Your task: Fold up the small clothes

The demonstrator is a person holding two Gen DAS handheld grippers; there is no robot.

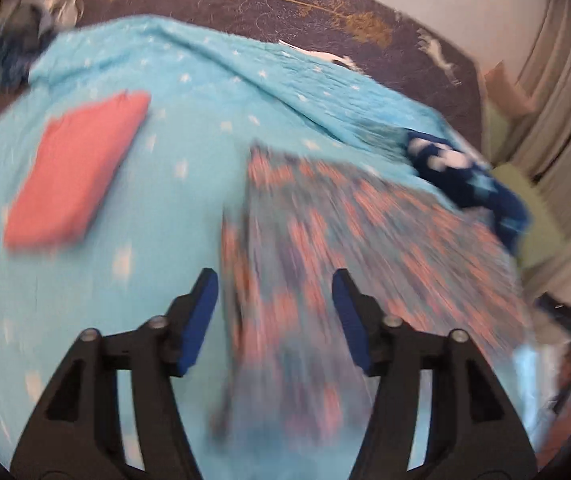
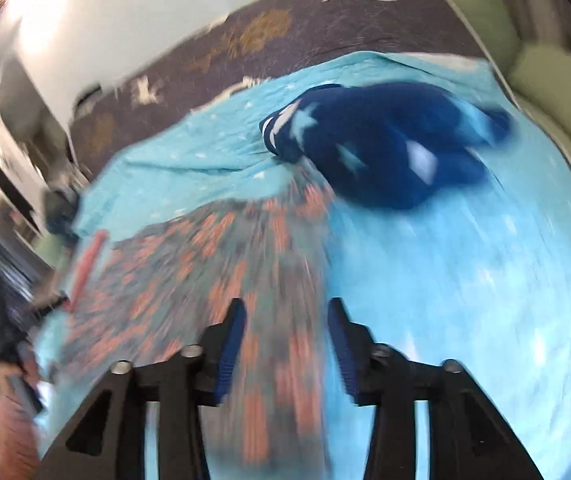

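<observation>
A small patterned garment (image 1: 337, 232), grey-blue with orange marks, lies spread on the light blue star-print blanket (image 1: 189, 152); it also shows in the right wrist view (image 2: 213, 256). Both views are motion-blurred. My left gripper (image 1: 275, 280) is open, its jaws either side of the garment's near left edge. My right gripper (image 2: 285, 308) is open over the garment's near right edge. A folded pink cloth (image 1: 77, 168) lies at the left. A dark blue garment with white stars (image 2: 385, 144) lies crumpled beyond the patterned one, also in the left wrist view (image 1: 465, 176).
A dark bedspread with white horses and gold trees (image 1: 325, 12) lies beyond the blanket (image 2: 465, 272). Green cushions (image 2: 545, 80) sit at the right edge. A grey-blue bundle (image 1: 21, 36) lies at the far left. Curtains (image 1: 557, 92) hang at the right.
</observation>
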